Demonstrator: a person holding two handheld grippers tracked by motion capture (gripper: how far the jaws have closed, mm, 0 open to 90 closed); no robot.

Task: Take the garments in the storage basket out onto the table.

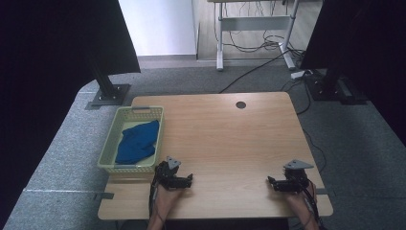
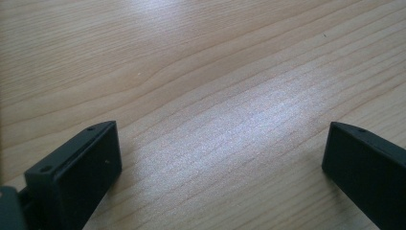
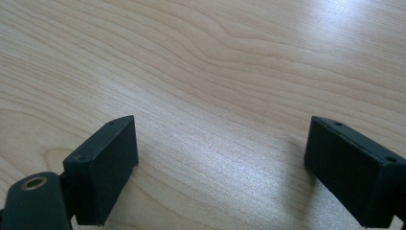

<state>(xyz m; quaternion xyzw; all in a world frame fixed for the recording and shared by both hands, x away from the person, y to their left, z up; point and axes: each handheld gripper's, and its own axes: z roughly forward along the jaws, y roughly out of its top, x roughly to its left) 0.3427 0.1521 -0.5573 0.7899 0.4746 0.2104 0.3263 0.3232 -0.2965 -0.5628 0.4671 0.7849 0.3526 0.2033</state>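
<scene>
Two black grippers rested low on the light brown wooden table (image 1: pixel 230 139) when I looked. I saw my left gripper (image 1: pixel 189 180) just beside the near end of the pale green plastic basket (image 1: pixel 109 152), jaws wide with only bare wood between them. My right gripper (image 1: pixel 271 182) sat well apart from that basket, jaws wide too, holding nothing. Inside the basket lay a crumpled blue cloth (image 1: pixel 137 141).

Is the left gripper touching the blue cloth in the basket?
Apart. The high view shows the left gripper over bare table, outside the basket, whose near wall stands between it and the blue cloth.
</scene>
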